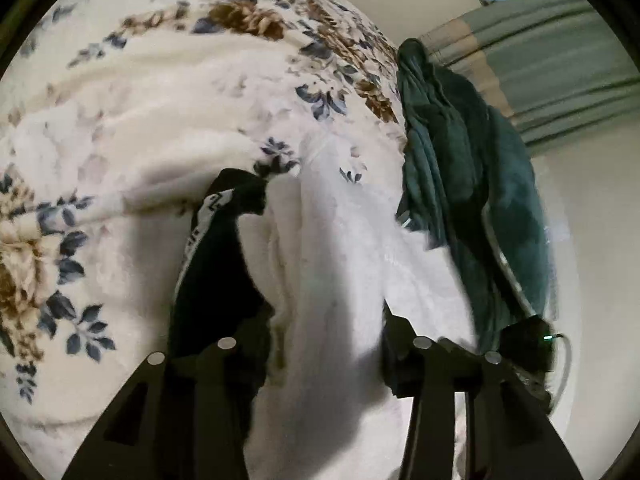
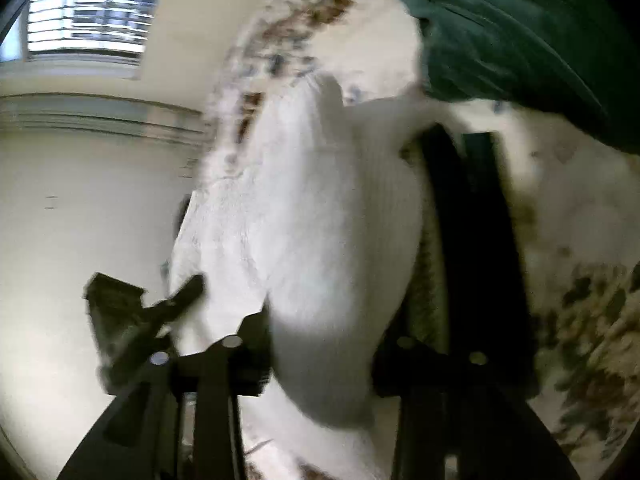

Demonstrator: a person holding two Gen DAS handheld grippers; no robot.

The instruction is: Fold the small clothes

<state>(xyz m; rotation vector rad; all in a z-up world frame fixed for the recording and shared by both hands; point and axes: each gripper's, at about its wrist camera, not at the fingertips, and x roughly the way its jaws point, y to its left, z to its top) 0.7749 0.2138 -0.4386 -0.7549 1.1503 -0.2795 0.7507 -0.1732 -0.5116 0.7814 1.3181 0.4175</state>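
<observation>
1. Left wrist view: the left claw [image 1: 324, 344] stands with its black fingers spread wide, and a white fluffy garment [image 1: 340, 272] fills the gap between them. Whether the fingers pinch it I cannot tell.
2. A black garment [image 1: 218, 264] with a white printed band along its edge lies against the left finger, touching the white one.
3. Both rest on a plush floral blanket [image 1: 120, 100], cream with brown and blue flowers, covering the bed.
4. A dark green garment [image 1: 460, 184], softly creased, lies at the blanket's right edge, beside grey-green pleated curtains [image 1: 560, 64].
5. Right wrist view: the right claw [image 2: 320, 344] is likewise spread, with the white fluffy garment [image 2: 312, 216] bulging between its fingers; the grip is unclear through blur.
6. Black straps [image 2: 472, 220] hang beside the right finger.
7. Upper right shows the dark green garment [image 2: 520, 32] on the floral blanket [image 2: 580, 280]; a barred window [image 2: 92, 12] sits upper left.
</observation>
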